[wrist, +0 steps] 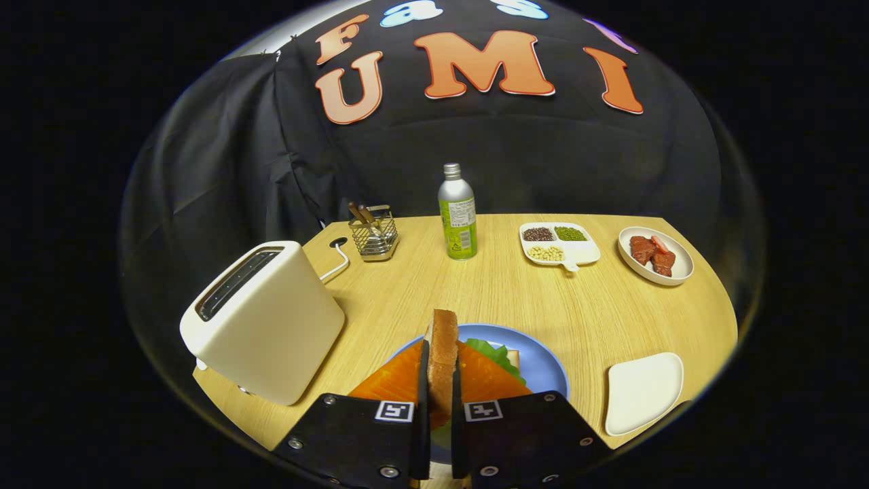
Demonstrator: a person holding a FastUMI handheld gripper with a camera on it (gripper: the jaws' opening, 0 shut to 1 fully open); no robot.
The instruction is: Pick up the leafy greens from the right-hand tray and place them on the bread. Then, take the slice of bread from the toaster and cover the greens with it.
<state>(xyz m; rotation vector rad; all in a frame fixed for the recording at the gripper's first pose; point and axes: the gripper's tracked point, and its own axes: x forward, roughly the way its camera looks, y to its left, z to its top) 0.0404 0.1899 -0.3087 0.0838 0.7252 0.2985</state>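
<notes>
My gripper point(440, 380) is shut on a slice of bread point(442, 356), held on edge between both fingers and standing upright. Right below and beyond it lies a blue plate point(546, 370). On the plate I see leafy greens point(494, 353) spread over a lower slice of bread whose pale corner point(514, 356) peeks out. The held slice hangs above the plate, apart from the greens. The white toaster point(265, 319) stands left of my fingers with its dark slots showing no bread. A white tray point(641, 390) lies to the right of the plate with nothing on it.
At the back of the wooden table stand a green bottle point(457, 221), a wire caddy with utensils point(373, 234), a divided dish of beans and seeds point(560, 244) and a bowl of red meat pieces point(656, 255). The toaster's cord point(337, 261) runs to a table hole.
</notes>
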